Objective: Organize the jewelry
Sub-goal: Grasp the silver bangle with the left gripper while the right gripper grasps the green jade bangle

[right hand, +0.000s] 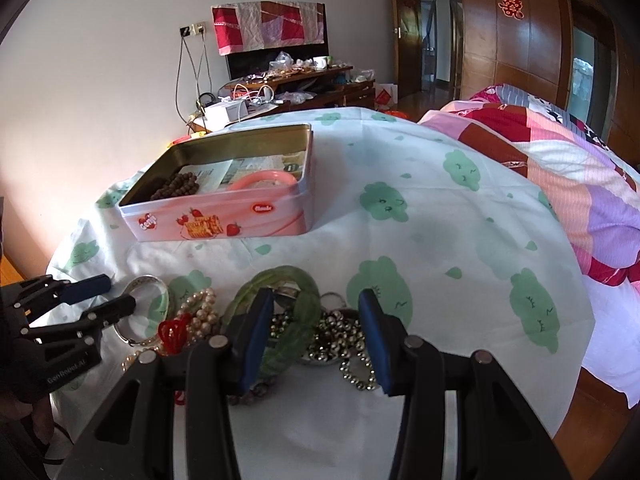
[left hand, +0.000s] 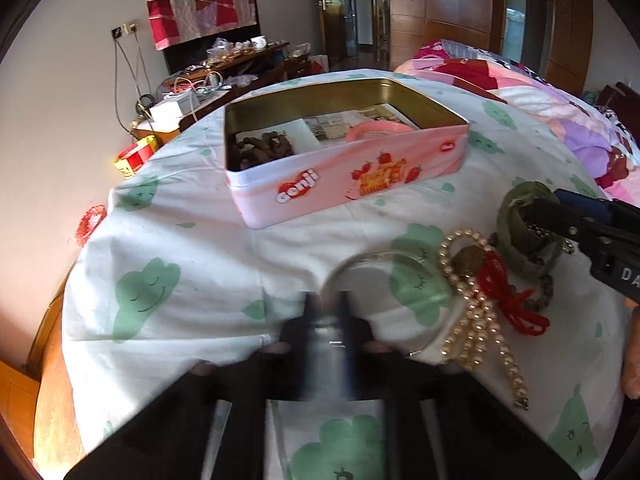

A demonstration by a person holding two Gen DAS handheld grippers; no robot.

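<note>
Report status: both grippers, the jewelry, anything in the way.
Left gripper at the silver bangle, grip unclear. Right gripper open over the green bangle. Pink tin open, brown beads inside. Pearl necklace tangled alongside.

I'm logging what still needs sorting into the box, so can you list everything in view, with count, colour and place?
Tin box: one, pink outside, gold inside, open, on the cloth.
Bead bracelet: one, dark brown, in the tin's left end.
Pink ring: one, inside the tin.
Papers: several, pale, in the tin.
Clear bangle: one, on the cloth by the left fingertips.
Pearl strand: one, cream, right of the clear bangle.
Red cord: one, by the pearls.
Green bangle: at least one, in the pile.
Metallic beads: silvery, in the pile; count unclear.
Tablecloth: white, green prints.
Left gripper: nearly closed around the clear bangle's rim.
Right gripper: open over the pile.
</note>
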